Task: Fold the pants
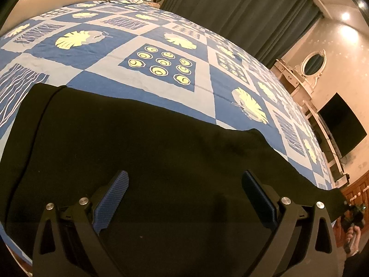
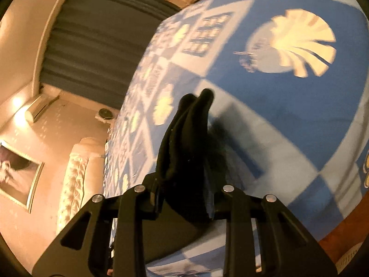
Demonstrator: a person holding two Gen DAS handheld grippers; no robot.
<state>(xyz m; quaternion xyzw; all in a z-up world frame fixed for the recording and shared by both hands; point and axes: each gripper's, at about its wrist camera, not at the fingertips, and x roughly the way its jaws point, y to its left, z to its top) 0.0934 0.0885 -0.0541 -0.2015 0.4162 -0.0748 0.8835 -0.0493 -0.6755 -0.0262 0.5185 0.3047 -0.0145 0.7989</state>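
Black pants (image 1: 143, 143) lie spread flat across the near part of a bed covered with a blue patterned sheet (image 1: 161, 73). My left gripper (image 1: 184, 180) hovers over the pants with its blue-padded fingers (image 1: 115, 196) wide apart and nothing between them. At the far right of that view the pants' end rises toward a hand with the other gripper (image 1: 352, 212). In the right wrist view my right gripper (image 2: 184, 173) is shut on a bunched fold of the black pants (image 2: 186, 138), which sticks up between the jaws above the sheet (image 2: 276, 106).
Dark curtains (image 1: 242, 13) hang behind the bed. A dresser with an oval mirror (image 1: 313, 63) and a dark screen (image 1: 341, 124) stand along the right wall. A padded headboard (image 2: 78, 173) and a framed picture (image 2: 18, 175) show in the right wrist view.
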